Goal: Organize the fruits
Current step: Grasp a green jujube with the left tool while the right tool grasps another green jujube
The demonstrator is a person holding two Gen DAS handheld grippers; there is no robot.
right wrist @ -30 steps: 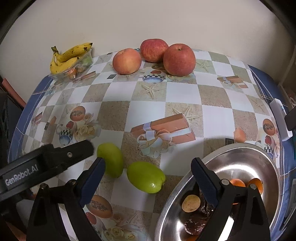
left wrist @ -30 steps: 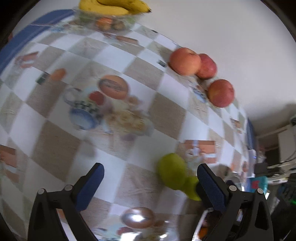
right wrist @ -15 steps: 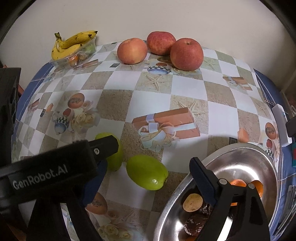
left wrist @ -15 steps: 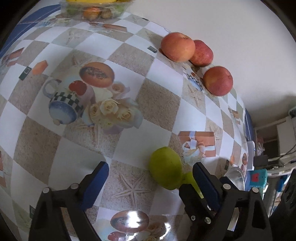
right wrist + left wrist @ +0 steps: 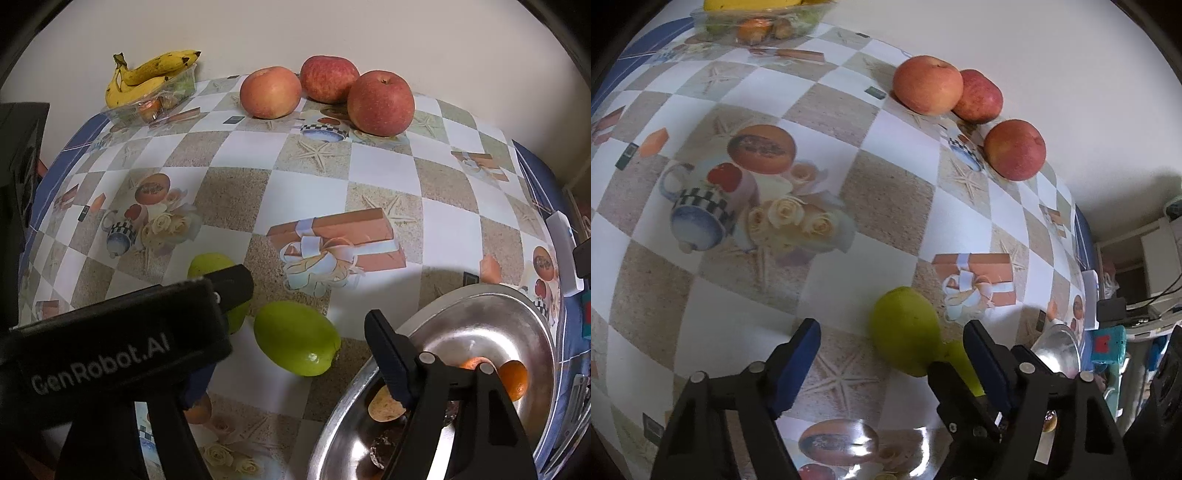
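Two green fruits lie side by side on the checkered tablecloth: the left one point(image 5: 905, 339) point(image 5: 210, 264) sits between my left gripper's fingers, the right one point(image 5: 295, 338) point(image 5: 960, 363) lies just beyond them. My left gripper point(image 5: 892, 356) is open around the left fruit, apart from it. Its body point(image 5: 122, 343) hides much of that fruit in the right wrist view. My right gripper point(image 5: 288, 363) is open, with the right green fruit between its fingers. Three red apples point(image 5: 380, 103) point(image 5: 1014, 149) stand at the far edge.
A steel bowl point(image 5: 487, 317) point(image 5: 1060, 349) with small oranges and other pieces stands at the right front. Bananas point(image 5: 151, 75) lie on a clear tray point(image 5: 757, 18) of small fruit at the far left. A white device point(image 5: 563, 251) lies at the right table edge.
My left gripper has moved forward and right, bringing the left green fruit between its fingers. Its body now covers more of the right wrist view. The fruits have not moved.
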